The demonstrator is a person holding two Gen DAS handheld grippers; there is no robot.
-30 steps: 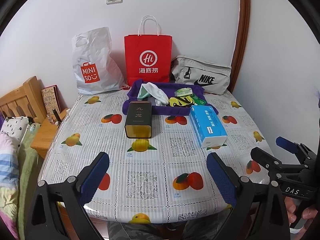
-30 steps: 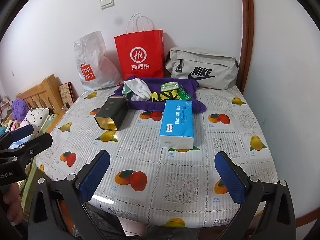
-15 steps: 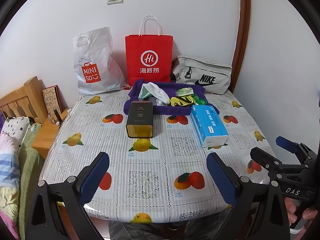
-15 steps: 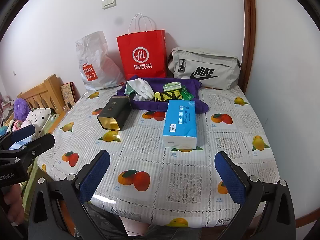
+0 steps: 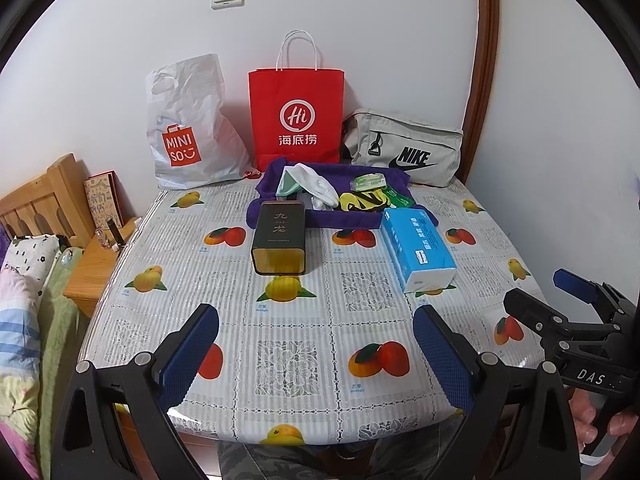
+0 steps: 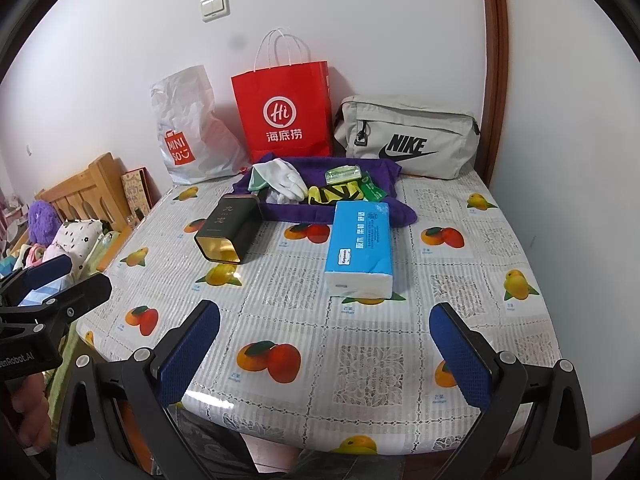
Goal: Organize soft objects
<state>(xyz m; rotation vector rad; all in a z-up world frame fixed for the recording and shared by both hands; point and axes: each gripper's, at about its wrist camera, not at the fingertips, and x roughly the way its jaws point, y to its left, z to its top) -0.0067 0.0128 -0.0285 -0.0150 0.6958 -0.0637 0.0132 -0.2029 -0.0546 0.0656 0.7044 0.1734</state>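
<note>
both grippers, left (image 5: 316,354) and right (image 6: 325,354), hover wide apart and empty over the table's (image 6: 360,360) bare near edge, well short of the purple cloth (image 6: 280,210) holding white gloves (image 6: 286,180) below miniso (image 6: 180,150) and nike (image 6: 408,142) bags.

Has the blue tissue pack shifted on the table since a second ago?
No. The blue tissue pack lies where it did, its far end against the purple cloth; only the cameras drifted slightly.
</note>
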